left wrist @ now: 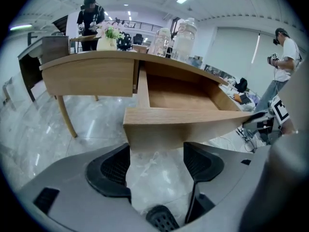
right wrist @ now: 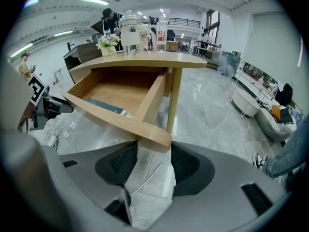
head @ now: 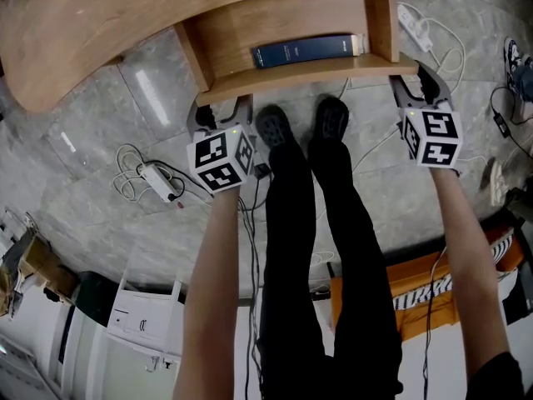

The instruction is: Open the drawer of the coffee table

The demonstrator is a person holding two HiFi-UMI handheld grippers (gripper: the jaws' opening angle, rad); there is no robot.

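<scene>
The wooden coffee table (head: 83, 23) has its drawer (head: 291, 77) pulled out, with a dark blue book (head: 308, 50) lying inside. My left gripper (head: 223, 105) sits at the left end of the drawer front. In the left gripper view its jaws (left wrist: 155, 153) stand apart just below the front panel (left wrist: 188, 122), with only floor between them. My right gripper (head: 416, 80) is at the right front corner. In the right gripper view its jaws (right wrist: 153, 153) stand wide, and the corner of the drawer front (right wrist: 154, 138) lies at their tips. The book (right wrist: 104, 106) shows there too.
The person's black shoes (head: 275, 127) stand right under the drawer. Power strips (head: 158, 182) and cables lie on the grey marble floor. An orange box (head: 416, 294) and a white unit (head: 133, 315) sit behind. Glass jars (right wrist: 130, 30) stand on the tabletop; people stand far off.
</scene>
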